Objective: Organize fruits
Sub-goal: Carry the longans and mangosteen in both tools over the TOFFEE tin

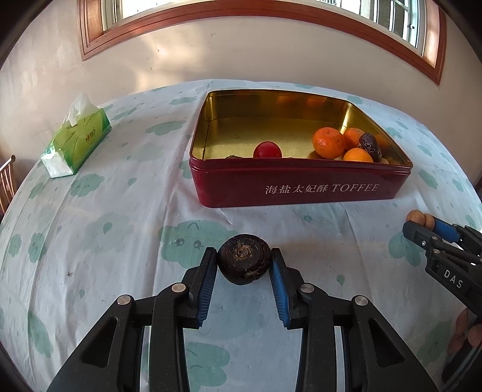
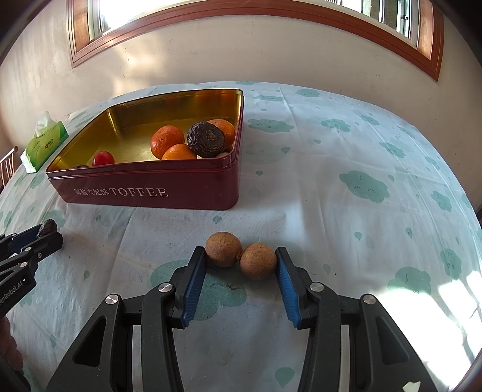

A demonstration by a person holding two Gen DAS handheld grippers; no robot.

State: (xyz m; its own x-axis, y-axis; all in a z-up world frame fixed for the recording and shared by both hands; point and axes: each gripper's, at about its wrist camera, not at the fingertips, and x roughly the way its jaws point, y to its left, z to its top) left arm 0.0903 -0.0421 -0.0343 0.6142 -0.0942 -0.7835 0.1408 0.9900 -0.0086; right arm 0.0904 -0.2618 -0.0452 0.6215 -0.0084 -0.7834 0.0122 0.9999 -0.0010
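A table under a pale cloth (image 2: 346, 144) printed with green clouds fills the room's middle, pushed up near a wall with a wood-framed window (image 1: 271, 18). On it sits a dark red toffee tin (image 1: 301, 184), lid off, gold inside. In the tin's right end lie three oranges (image 1: 328, 142) bunched together with a dark wrinkled fruit (image 2: 205, 139) resting against them; a small red fruit (image 1: 267, 150) sits alone near the front wall. A green tissue pack (image 1: 76, 138) lies well off to the tin's left.

Nearer the person, the left gripper (image 1: 244, 263) has its blue pads pressed on either side of a dark, round, scaly fruit (image 1: 244, 259), jaws drawn in narrow around it. The right gripper (image 2: 241, 262) clamps a pair of brown longans (image 2: 241, 258) side by side, one pad against each outer fruit, both resting on the cloth in front of the tin.
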